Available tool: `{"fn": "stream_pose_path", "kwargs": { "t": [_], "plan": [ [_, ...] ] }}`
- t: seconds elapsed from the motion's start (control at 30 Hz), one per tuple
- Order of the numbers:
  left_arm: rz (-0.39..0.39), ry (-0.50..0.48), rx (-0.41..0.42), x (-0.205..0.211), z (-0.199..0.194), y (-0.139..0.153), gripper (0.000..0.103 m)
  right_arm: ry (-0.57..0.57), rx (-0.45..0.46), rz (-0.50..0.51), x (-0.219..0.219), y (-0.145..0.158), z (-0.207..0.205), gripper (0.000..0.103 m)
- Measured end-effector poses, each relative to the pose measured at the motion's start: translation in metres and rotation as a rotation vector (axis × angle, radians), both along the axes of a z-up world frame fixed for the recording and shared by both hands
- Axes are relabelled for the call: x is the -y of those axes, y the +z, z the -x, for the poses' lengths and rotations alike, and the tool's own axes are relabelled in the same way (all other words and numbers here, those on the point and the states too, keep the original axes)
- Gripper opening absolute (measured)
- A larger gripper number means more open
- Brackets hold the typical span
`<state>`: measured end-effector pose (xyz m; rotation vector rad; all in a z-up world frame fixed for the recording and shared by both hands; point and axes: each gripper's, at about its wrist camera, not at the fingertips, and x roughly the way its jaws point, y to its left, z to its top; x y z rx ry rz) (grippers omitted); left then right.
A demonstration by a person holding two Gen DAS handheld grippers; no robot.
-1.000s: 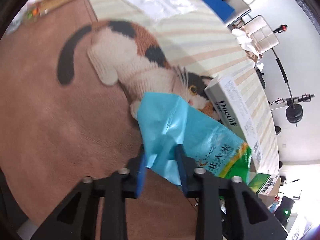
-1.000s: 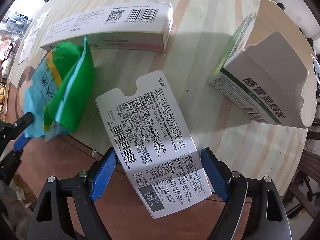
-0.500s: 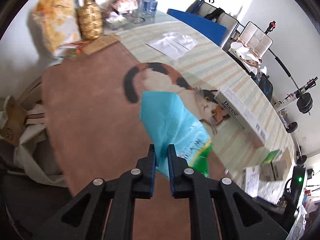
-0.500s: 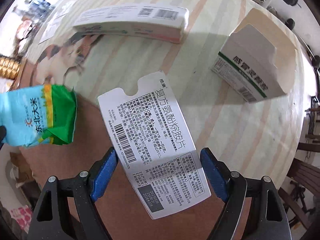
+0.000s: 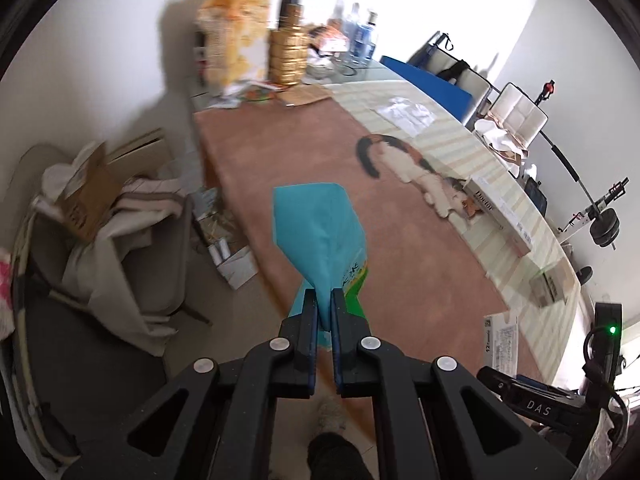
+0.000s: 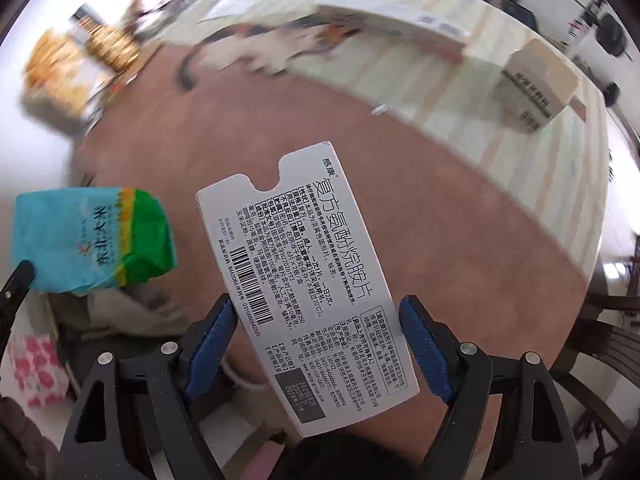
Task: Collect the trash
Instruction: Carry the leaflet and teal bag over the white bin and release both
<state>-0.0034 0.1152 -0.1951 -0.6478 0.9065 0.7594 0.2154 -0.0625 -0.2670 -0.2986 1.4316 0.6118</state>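
Note:
My left gripper (image 5: 324, 300) is shut on a blue and green plastic bag (image 5: 320, 232) and holds it in the air above the near edge of the brown table mat (image 5: 304, 184). The bag also shows at the left of the right wrist view (image 6: 92, 240). My right gripper (image 6: 316, 328) is shut on a flattened white medicine box (image 6: 304, 280) with black print and a barcode, held above the mat (image 6: 400, 184). A long white box (image 5: 500, 216) and a green and white open box (image 6: 536, 92) lie on the striped tablecloth.
A cat picture (image 5: 412, 168) is on the cloth. Bottles, a gold jar (image 5: 288, 56) and a snack bag (image 5: 236, 40) stand at the table's far end. A chair with cloth and cardboard (image 5: 88, 216) stands left of the table, with boxes on the floor.
Both grippers have lifted and drawn back from the table with their loads. The blue bag has left the cloth and hangs in the air. The right wrist view is blurred by motion.

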Motion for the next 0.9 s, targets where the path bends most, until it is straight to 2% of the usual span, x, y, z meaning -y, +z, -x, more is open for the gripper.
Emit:
{"fn": "stream_pose_path", "kwargs": {
  "t": [0.13,0.2,0.3,0.4,0.53,0.67,0.8,0.9],
  "plan": [
    [0.025,0.031,-0.019,0.012,0.069,-0.009,0.003,0.069,-0.027,-0.026,0.002,0.002,0.072,0.084],
    [0.046,0.053,-0.052,0.019,0.102,-0.023,0.003,0.106,-0.065,-0.027,0.001,-0.007,0.113,0.084],
    [0.116,0.105,-0.110,0.024,0.151,-0.059,0.003,0.165,-0.126,0.008,-0.006,-0.039,0.163,0.083],
    [0.203,0.162,-0.167,0.024,0.189,-0.112,0.003,0.220,-0.174,0.057,-0.017,-0.079,0.204,0.083],
    [0.329,0.241,-0.207,0.015,0.224,-0.202,0.003,0.274,-0.242,0.135,-0.039,-0.162,0.247,0.083],
    [0.451,0.306,-0.220,0.003,0.247,-0.307,0.004,0.308,-0.306,0.194,-0.056,-0.247,0.269,0.083],
    [0.527,0.321,-0.247,-0.007,0.252,-0.398,0.010,0.322,-0.362,0.219,-0.076,-0.342,0.282,0.083],
    [0.574,0.301,-0.235,-0.014,0.250,-0.445,0.011,0.337,-0.401,0.228,-0.088,-0.406,0.288,0.083]
  ]
}}
